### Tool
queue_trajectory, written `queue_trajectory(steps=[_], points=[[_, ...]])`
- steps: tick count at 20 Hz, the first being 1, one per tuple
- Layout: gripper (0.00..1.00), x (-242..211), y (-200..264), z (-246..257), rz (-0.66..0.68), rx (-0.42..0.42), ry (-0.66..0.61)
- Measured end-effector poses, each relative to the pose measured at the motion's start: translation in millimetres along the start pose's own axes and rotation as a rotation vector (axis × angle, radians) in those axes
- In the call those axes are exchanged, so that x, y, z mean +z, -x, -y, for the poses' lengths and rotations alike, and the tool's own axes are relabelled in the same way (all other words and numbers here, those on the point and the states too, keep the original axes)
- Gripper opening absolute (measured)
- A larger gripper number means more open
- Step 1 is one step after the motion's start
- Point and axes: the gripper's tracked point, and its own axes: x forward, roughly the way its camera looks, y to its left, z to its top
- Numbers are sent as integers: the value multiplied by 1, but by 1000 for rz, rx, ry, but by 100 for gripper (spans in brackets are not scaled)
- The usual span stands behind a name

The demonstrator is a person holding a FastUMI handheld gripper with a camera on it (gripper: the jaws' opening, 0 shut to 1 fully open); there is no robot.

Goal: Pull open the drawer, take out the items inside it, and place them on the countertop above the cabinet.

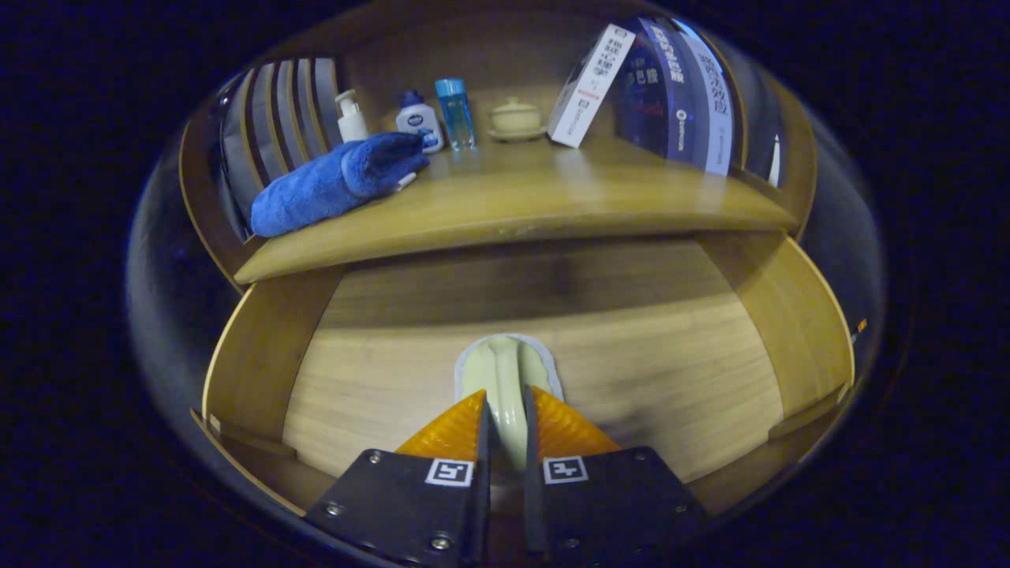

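Observation:
The wooden drawer (260,363) stands pulled open below the countertop (513,213). My gripper (505,410) is shut on a pale green soft item with a grey rim (505,367), which sticks out ahead between the fingers, over the drawer's floor. I cannot tell whether the item is lifted or still resting on the floor. A rolled blue towel (335,185) lies on the countertop to the left.
At the back of the countertop stand a white pump bottle (350,117), a small white bottle with a blue cap (418,122), a clear blue bottle (455,113), a small lidded cup on a saucer (515,118) and a leaning white box (590,85). Drawer walls rise on both sides.

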Motion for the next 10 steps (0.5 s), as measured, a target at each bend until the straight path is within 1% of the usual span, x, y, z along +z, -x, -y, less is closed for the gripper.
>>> queue_trajectory(steps=[3, 4, 7, 8, 10], points=[[18, 1, -1, -2, 20, -36, 20], [18, 4, -1, 0, 37, -60, 31], [18, 7, 1, -5, 57, -73, 76], [9, 10, 5, -7, 70, -79, 82], [9, 17, 11, -14, 100, -60, 88]])
